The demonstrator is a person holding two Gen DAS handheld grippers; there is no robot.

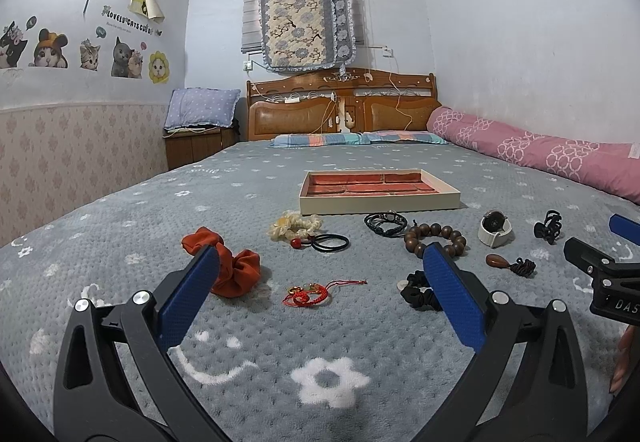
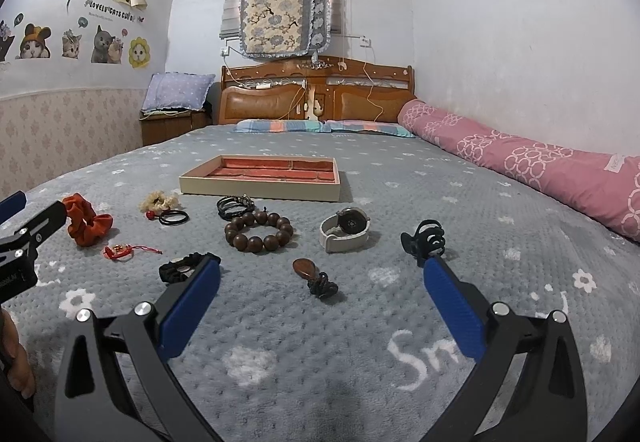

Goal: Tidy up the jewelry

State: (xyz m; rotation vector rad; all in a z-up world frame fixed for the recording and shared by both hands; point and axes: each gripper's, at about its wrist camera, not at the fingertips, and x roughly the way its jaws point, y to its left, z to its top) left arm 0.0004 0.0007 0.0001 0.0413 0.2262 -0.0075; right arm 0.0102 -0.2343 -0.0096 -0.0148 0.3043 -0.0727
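In the left wrist view the left claw (image 1: 320, 274) gapes wide and empty over the bed (image 1: 120, 226), the red cord charm (image 1: 306, 294) between its fingers, tail trailing right; the tray (image 1: 380, 192) beyond lies crosswise, nothing in it. In the right wrist view the right claw (image 2: 322, 278) is equally wide and empty, the brown pendant (image 2: 306, 268) between its fingers, bead bracelet (image 2: 259, 231) and watch (image 2: 346, 229) behind, before the tray's near edge

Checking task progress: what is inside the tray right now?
The tray shows only its red brick-patterned lining; no jewelry appears in it. Its near wall hides a strip of the floor in both views.
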